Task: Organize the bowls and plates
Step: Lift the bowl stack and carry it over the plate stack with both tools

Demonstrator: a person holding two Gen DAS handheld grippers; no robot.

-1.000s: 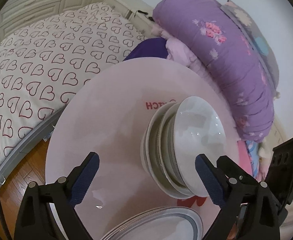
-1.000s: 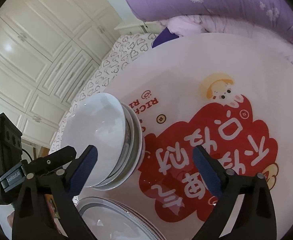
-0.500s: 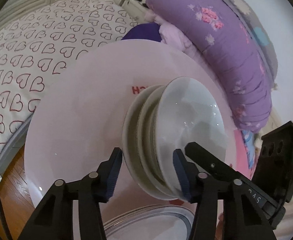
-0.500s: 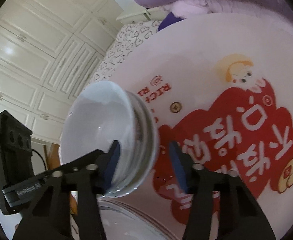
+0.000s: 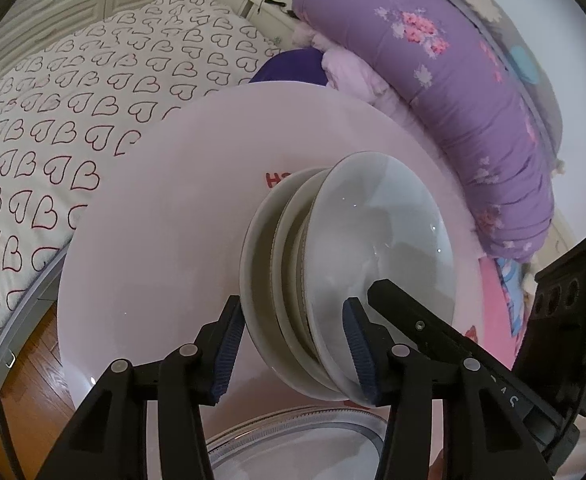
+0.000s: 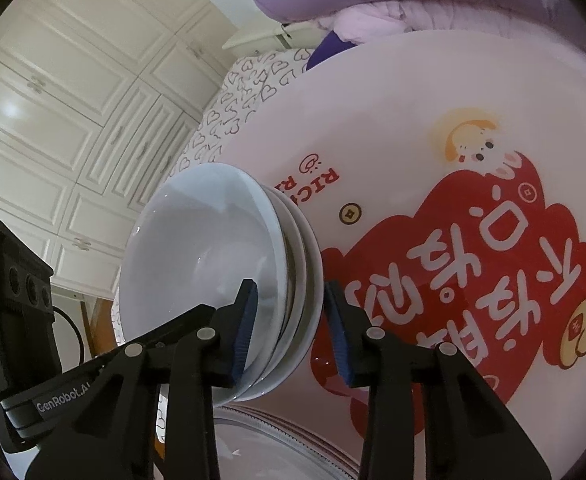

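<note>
1. Both grippers, wide open a second ago, have narrowed around the bowl stack [image 5: 333, 280], one from each side, and the stack now looms larger in both wrist views.
2. Left gripper [image 5: 293, 350]: its fingers [image 5: 229, 354] bracket the near rims of the stack, one pad outside the lowest dish, the other inside the top bowl [image 5: 381, 240]. The pads look to be on the rims, at roughly half their span, with the jaws now holding steady.
3. Right gripper [image 6: 291, 328]: its jaws are closing, with the stack's rims between them. The inner finger [image 6: 245, 330] lies against the inside of the top bowl; the outer one sits just beside the lowest rim, and a thin gap may remain, so a firm grip cannot be confirmed.
4. The stack stands on the round counter [image 5: 165, 216], seen in the left view at about 4 o'clock from the counter's middle. A plate [image 5: 293, 448] with a patterned rim lies near, at 6 o'clock of the stack.
5. Step in hand, as a judgement: securing the stacked bowls with both grippers before relocating them.
6. The next move calls for the right pads to seat fully, then an even, level lift by both hands, so the nested dishes do not slide or tip.
</note>
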